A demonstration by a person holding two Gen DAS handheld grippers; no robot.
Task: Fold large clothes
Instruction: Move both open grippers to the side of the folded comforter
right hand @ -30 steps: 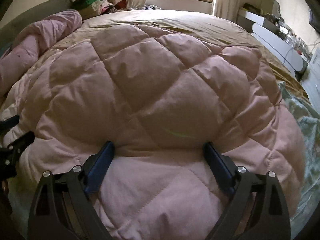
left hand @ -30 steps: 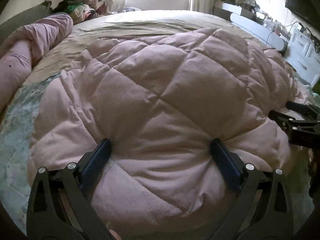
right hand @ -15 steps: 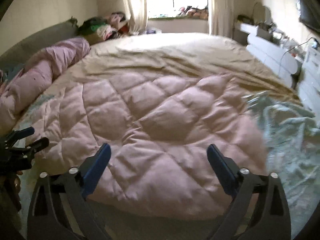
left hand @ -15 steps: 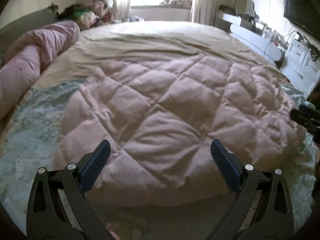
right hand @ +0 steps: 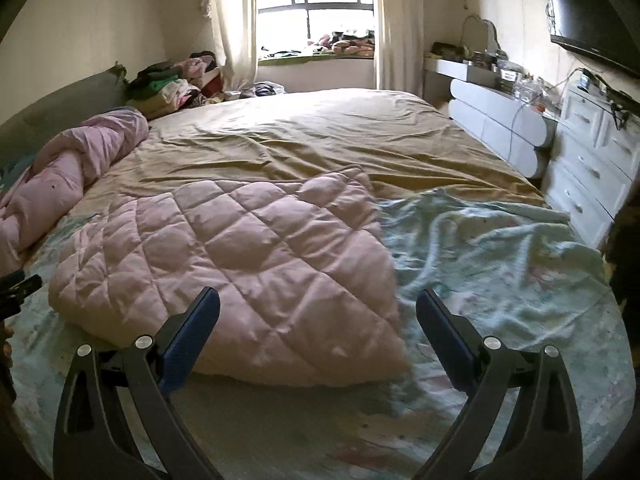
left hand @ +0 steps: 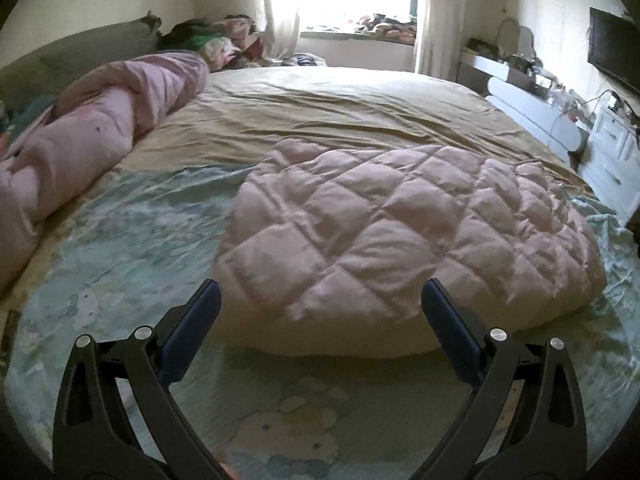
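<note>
The pink quilted garment (left hand: 404, 248) lies folded into a thick bundle on the pale green printed blanket (left hand: 120, 240), near the front edge of the bed (right hand: 320, 140). Both grippers have pulled back and up from it. The left gripper (left hand: 320, 312) stands wide open and holds nothing. The right gripper (right hand: 318, 312) is also wide open and empty; its jaws have just been opening a little more. A rolled pink duvet (left hand: 92, 128) lies at the left side.
</note>
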